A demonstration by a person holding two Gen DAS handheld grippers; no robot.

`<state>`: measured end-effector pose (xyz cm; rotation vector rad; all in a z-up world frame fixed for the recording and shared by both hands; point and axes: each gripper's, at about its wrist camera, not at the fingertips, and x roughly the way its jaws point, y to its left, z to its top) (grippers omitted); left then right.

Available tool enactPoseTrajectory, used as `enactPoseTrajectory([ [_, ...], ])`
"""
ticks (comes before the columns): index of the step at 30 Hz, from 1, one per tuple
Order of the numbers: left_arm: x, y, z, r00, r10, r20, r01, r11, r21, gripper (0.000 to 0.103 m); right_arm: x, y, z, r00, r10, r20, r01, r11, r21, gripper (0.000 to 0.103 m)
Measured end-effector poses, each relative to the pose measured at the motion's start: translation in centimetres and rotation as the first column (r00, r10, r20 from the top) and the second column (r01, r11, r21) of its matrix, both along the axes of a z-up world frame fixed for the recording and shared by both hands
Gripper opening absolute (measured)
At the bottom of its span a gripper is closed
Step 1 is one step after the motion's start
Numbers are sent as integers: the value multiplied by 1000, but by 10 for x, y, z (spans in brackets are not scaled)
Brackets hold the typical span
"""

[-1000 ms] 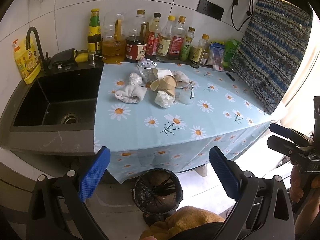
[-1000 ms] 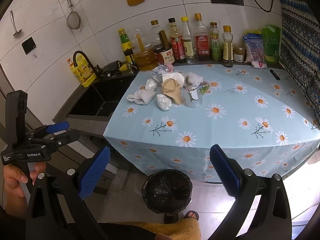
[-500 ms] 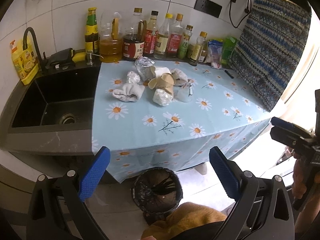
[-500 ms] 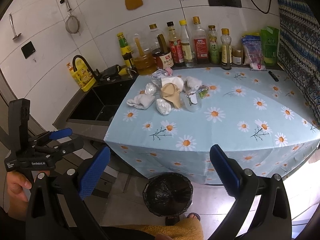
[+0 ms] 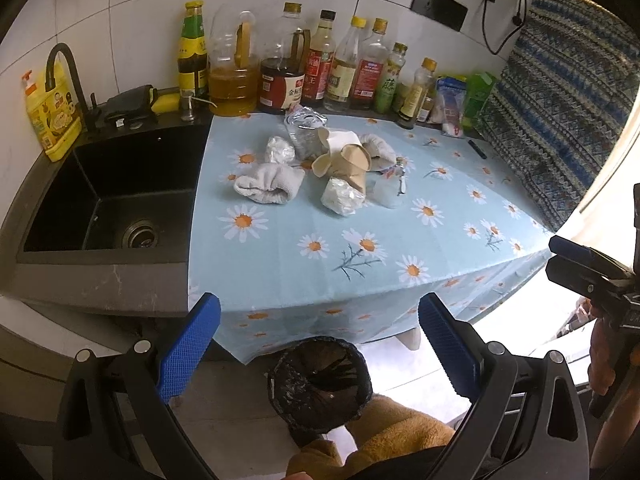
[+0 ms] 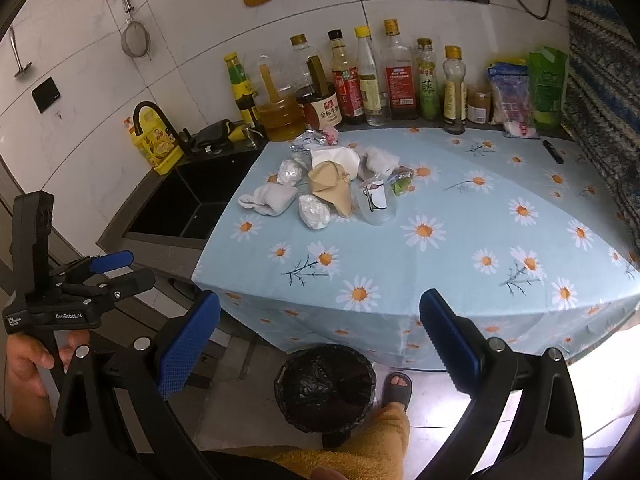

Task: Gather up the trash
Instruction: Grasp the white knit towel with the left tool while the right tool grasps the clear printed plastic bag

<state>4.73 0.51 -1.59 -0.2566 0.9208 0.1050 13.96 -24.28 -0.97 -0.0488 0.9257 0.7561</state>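
Note:
A pile of trash lies mid-table on the daisy tablecloth (image 5: 360,280): a white cloth wad (image 5: 268,188), foil balls (image 5: 280,150), a brown paper cup (image 5: 348,164), crumpled plastic (image 5: 340,200) and a clear cup (image 5: 388,196). The right wrist view shows the same pile, with the cloth wad (image 6: 268,200), paper cup (image 6: 332,188) and clear cup (image 6: 376,202). A black-lined trash bin (image 5: 320,380) (image 6: 326,388) stands on the floor below the table's front edge. My left gripper (image 5: 318,344) and right gripper (image 6: 318,340) hover open and empty above the bin, well short of the pile.
A black sink (image 5: 112,200) with a faucet lies left of the table. Several sauce and oil bottles (image 5: 320,76) line the back wall. A patterned cloth (image 5: 560,120) hangs at the right. A person's sandalled foot (image 6: 396,388) and yellow sleeve (image 5: 380,440) are near the bin.
Both hand-held grippers drift only slightly. Nothing on the table has moved, and both grippers stay open and empty.

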Motion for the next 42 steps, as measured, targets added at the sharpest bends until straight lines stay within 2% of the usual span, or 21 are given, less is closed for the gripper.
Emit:
enactPoseTrajectory([
  [5, 22, 7, -6, 999, 28, -33, -29, 999, -18, 96, 31, 11, -6, 999, 45, -16, -45, 999, 15, 99],
  [8, 40, 8, -13, 998, 25, -66, -24, 1000, 17, 96, 47, 17, -13, 998, 59, -23, -59, 998, -8, 99],
  [15, 70, 22, -35, 990, 70, -123, -72, 997, -15, 96, 99, 30, -40, 993, 90, -73, -92, 995, -27, 99],
  [20, 85, 36, -48, 978, 149, -145, -157, 986, -49, 96, 141, 40, -63, 990, 78, -114, -84, 995, -47, 99],
  [24, 92, 48, -51, 965, 217, -147, -227, 972, -60, 96, 176, 54, -85, 972, 140, -191, -153, 986, -58, 96],
  [29, 97, 55, -55, 948, 277, -157, -291, 954, -71, 96, 197, 77, -102, 960, 202, -194, -225, 968, -107, 96],
  [31, 98, 59, -59, 934, 315, -166, -330, 941, -73, 96, 202, 87, -106, 957, 222, -185, -248, 960, -129, 91],
  [34, 95, 67, -63, 918, 357, -173, -374, 924, -76, 96, 212, 103, -117, 954, 246, -173, -273, 949, -159, 90],
  [39, 87, 81, -70, 891, 409, -200, -431, 898, -85, 96, 222, 111, -139, 944, 236, -230, -280, 943, -181, 73],
  [42, 86, 88, -74, 880, 427, -208, -452, 888, -90, 96, 225, 113, -143, 949, 226, -221, -269, 944, -190, 66],
])
